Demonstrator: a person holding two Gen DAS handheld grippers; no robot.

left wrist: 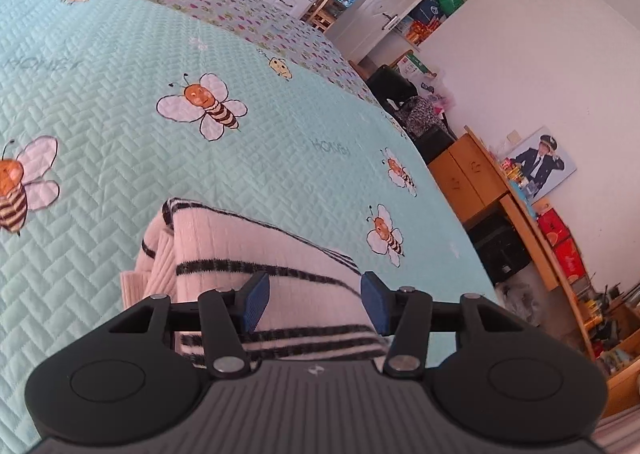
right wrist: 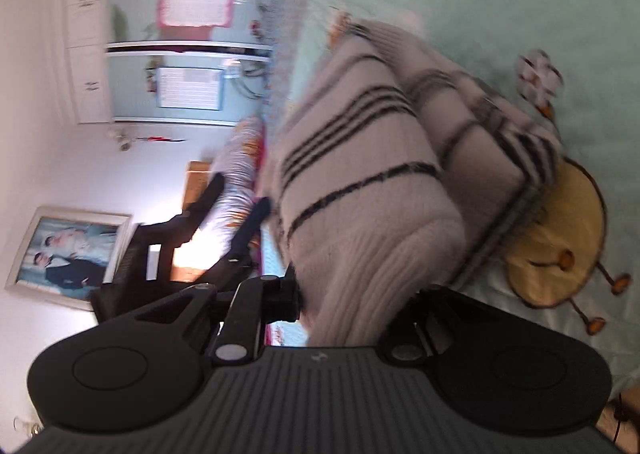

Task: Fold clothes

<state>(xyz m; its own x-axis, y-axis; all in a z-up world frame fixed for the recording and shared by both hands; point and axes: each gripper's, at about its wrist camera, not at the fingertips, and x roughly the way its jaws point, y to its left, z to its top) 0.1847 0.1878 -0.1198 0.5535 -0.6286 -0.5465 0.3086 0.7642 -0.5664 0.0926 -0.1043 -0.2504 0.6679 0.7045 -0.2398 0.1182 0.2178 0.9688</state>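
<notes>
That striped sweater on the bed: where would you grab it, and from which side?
Take the striped sweater by its thick folded edge nearest the left hand-held gripper, coming in low along the bedspread. The folded layers bunch there into a ridge that open jaws can straddle. The flat top offers nothing to pinch.

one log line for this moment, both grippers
left gripper: open above striped sweater | right gripper: shut on sweater | bed quilt: under it

Both wrist views close over the bed (left wrist: 100,54), right one rolled sideways; shared: the striped sweater (left wrist: 256,254).
</notes>
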